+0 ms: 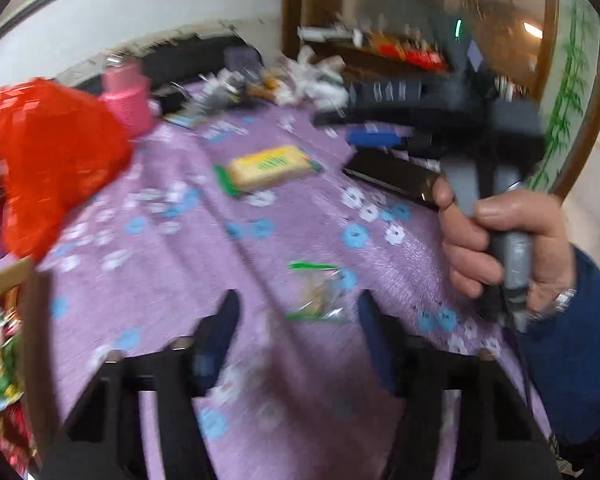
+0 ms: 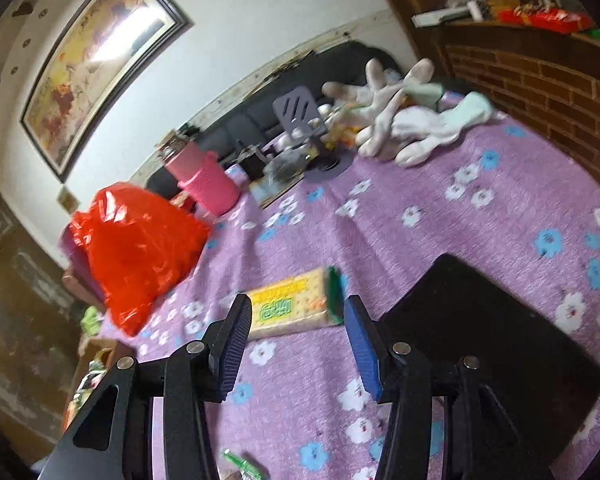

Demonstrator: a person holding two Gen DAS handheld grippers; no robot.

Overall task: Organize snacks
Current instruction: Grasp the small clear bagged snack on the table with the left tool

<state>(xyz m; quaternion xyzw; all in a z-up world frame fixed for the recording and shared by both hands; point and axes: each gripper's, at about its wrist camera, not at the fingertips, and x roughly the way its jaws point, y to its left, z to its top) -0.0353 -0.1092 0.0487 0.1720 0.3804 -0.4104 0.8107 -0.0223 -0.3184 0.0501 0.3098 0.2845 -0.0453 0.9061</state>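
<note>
Purple flowered tablecloth [image 2: 440, 184], cluttered at the far edge. Mid-gathering, apparently. Right gripper [image 2: 298, 336] apart and empty, framing the yellow cracker pack [image 2: 292, 304]. Left gripper [image 1: 298, 316] apart over the small clear snack bag [image 1: 318, 294]. Needed next: lowering, then pinching.

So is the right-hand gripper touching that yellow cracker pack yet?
Apart. In the right wrist view, the yellow cracker pack lies flat on the cloth beyond the right gripper, with purple cloth visible between pack and open fingers.
</note>
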